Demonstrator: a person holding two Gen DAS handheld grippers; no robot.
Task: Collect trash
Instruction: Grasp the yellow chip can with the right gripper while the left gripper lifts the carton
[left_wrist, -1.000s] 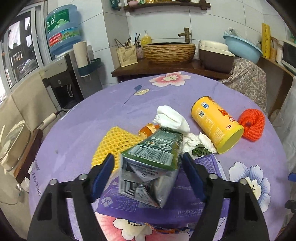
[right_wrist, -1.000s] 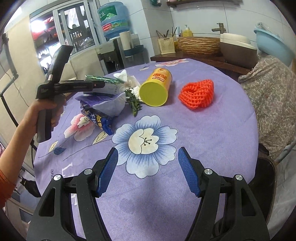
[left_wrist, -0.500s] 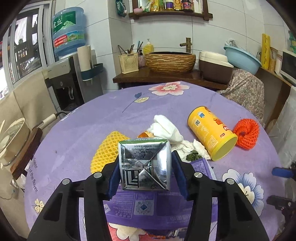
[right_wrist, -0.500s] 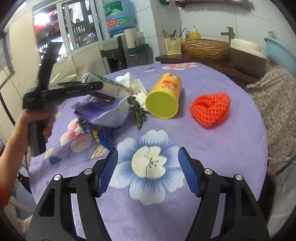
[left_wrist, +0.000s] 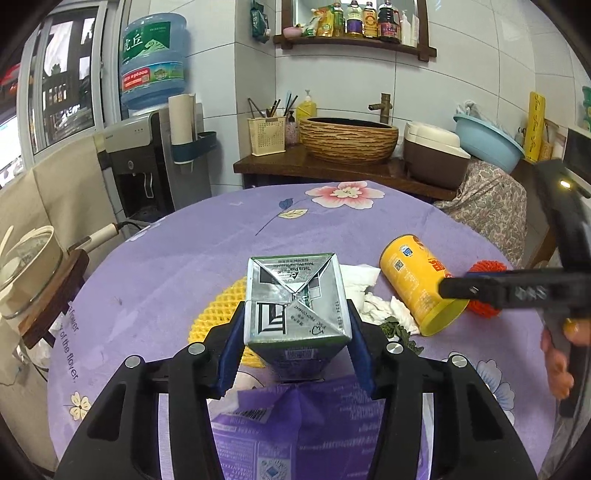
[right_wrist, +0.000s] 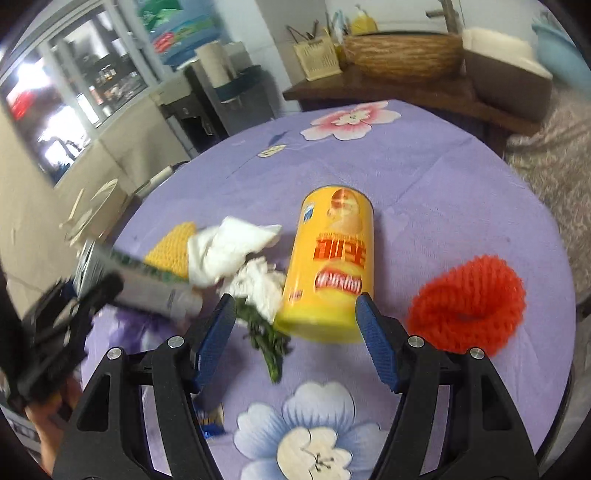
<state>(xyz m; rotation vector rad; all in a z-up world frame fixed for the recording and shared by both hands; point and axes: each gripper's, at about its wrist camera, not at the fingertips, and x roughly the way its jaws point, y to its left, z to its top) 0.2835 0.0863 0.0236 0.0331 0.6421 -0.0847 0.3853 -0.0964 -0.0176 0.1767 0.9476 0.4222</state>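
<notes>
the round table (left_wrist: 207, 236) in its purple flowered cloth carries the trash, with a sink counter (left_wrist: 332, 168) and water cooler (left_wrist: 136, 162) behind. since a second ago the left gripper (left_wrist: 295, 347) has closed onto the drink carton (left_wrist: 295, 306) and lifted it above the purple bag (left_wrist: 295, 424), while the right gripper (right_wrist: 295, 332), jaws apart, has moved up to the lying yellow can (right_wrist: 328, 269). the right view is blurred; the bag is cut off below.

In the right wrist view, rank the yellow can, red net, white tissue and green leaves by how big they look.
1. yellow can, nearest the camera
2. red net
3. white tissue
4. green leaves, partly hidden

Net and tissue look close; the frame is blurred.
</notes>
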